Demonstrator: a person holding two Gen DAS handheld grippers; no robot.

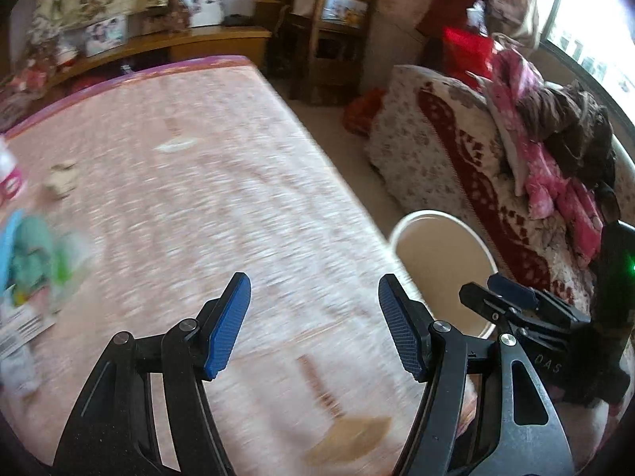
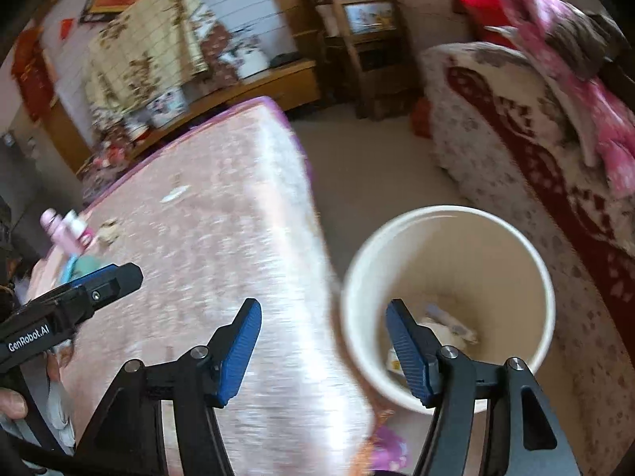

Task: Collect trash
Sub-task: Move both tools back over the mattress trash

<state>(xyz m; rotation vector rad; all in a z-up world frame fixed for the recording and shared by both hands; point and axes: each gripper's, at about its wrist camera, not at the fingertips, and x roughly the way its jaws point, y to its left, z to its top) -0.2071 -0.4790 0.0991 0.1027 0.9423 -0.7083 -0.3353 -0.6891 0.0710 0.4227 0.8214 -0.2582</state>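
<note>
A cream bin [image 2: 448, 309] stands on the floor beside the pink bed [image 2: 222, 206]; crumpled paper trash [image 2: 448, 327] lies at its bottom. My right gripper [image 2: 323, 347] hangs open over the bed's edge and the bin's rim, nothing between its fingers. My left gripper [image 1: 315, 325] is open and empty above the bed [image 1: 198, 198], with the bin [image 1: 444, 265] to its right. Scraps lie on the bed: a white strip [image 1: 176, 144], a crumpled beige wad [image 1: 61, 180], a brown stick and card [image 1: 345, 432], and teal and green wrappers [image 1: 39, 261] at the left.
A pink-white bottle [image 2: 69, 230] lies at the bed's left side. A floral-covered sofa [image 1: 476, 166] with pink and brown clothes stands right of the bin. A wooden shelf [image 1: 337, 27] and low cabinet [image 1: 190, 39] line the far wall. Floor shows between bed and sofa.
</note>
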